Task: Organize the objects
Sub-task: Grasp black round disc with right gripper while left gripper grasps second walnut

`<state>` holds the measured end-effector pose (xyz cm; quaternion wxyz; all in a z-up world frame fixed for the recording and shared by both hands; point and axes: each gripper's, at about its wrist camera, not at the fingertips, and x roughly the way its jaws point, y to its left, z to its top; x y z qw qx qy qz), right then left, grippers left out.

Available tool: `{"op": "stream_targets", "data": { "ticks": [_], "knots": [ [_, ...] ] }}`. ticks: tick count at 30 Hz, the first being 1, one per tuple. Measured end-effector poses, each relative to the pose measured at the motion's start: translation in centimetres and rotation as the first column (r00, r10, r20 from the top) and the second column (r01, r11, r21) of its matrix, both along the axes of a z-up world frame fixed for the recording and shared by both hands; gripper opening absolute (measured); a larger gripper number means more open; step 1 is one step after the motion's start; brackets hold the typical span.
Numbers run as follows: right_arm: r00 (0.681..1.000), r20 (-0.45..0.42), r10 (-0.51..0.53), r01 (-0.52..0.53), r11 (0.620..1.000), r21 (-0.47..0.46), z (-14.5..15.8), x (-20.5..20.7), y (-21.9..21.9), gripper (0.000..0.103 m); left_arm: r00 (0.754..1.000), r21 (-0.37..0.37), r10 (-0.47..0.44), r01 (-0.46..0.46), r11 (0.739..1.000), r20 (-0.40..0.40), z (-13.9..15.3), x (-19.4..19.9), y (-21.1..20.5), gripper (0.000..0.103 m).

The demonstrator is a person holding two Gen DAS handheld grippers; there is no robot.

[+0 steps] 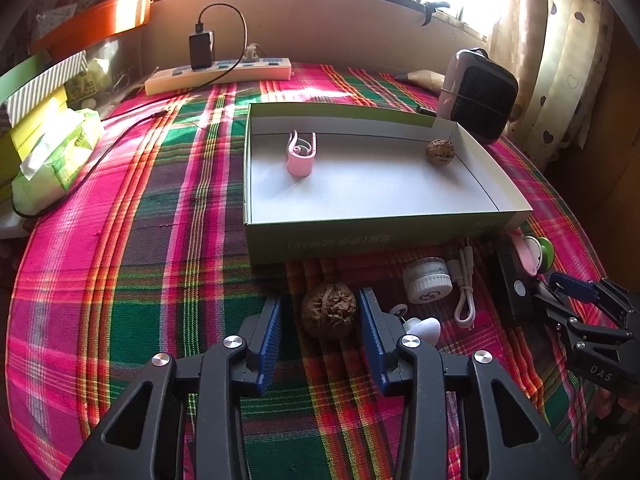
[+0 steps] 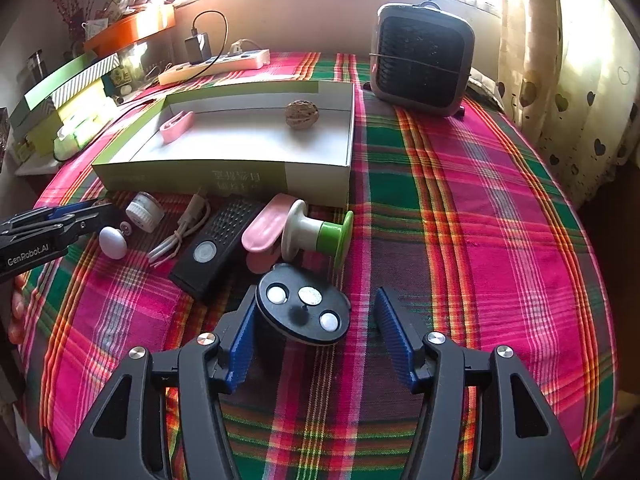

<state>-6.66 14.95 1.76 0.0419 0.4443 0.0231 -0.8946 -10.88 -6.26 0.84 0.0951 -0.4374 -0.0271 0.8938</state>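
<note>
A: Item one, left gripper (image 1: 319,312)?
B: Jaws part-open around a walnut (image 1: 329,310) lying on the plaid cloth (image 1: 160,240), just near of the tray. The right pad looks about touching the shell; a gap shows on the left side. Not clamped.

A: Item two, right gripper (image 2: 316,320)?
B: Jaws part-open around a black oval disc with three round spots (image 2: 303,312). The left pad sits against the disc; the right pad stands clear of it.

A: Tray?
B: Shallow green-sided box (image 1: 360,236), white floor, centre of the table. Contents: one pink clip (image 1: 301,156) at far left, a second walnut (image 1: 440,152) at far right.

A: Loose stock near of the tray?
B: Left to right in the right wrist view: white knob (image 2: 113,242), small white jar (image 2: 145,212), white cable (image 2: 180,236), black remote (image 2: 218,248), pink case (image 2: 262,232), white-and-green spool (image 2: 320,236).

A: Background lots?
B: Power strip with a black charger (image 1: 218,70) at the far edge, small grey heater (image 2: 422,60) far right, tissue pack (image 1: 56,156) left.
</note>
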Motion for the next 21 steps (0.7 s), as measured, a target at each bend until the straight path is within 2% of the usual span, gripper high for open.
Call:
{"op": "stream_targets", "data": {
  "ticks": [4, 6, 11, 15, 21],
  "knots": [
    [1.0, -0.002, 0.004, -0.004, 1.0, -0.003, 0.0, 0.06, 0.06, 0.051, 1.0, -0.002, 0.003, -0.003, 1.0, -0.001, 0.02, 0.03, -0.02, 0.028],
    [1.0, -0.005, 0.006, -0.006, 1.0, -0.003, 0.04, 0.08, 0.05, 0.044, 1.0, -0.007, 0.003, -0.003, 1.0, -0.002, 0.03, 0.01, -0.01, 0.028],
    [1.0, -0.006, 0.009, -0.009, 1.0, -0.006, 0.07, 0.1, 0.11, 0.044, 1.0, -0.009, 0.004, -0.004, 1.0, -0.003, 0.04, 0.05, -0.02, 0.028],
    [1.0, -0.008, 0.012, -0.012, 1.0, -0.008, 0.15, 0.11, 0.1, 0.036, 1.0, -0.009, 0.004, -0.004, 1.0, -0.003, 0.05, 0.07, -0.03, 0.028],
    [1.0, -0.01, 0.012, -0.013, 1.0, -0.013, 0.16, 0.16, 0.12, 0.036, 1.0, -0.013, 0.004, -0.004, 1.0, -0.003, 0.04, 0.11, -0.01, 0.028]
  ]
}}
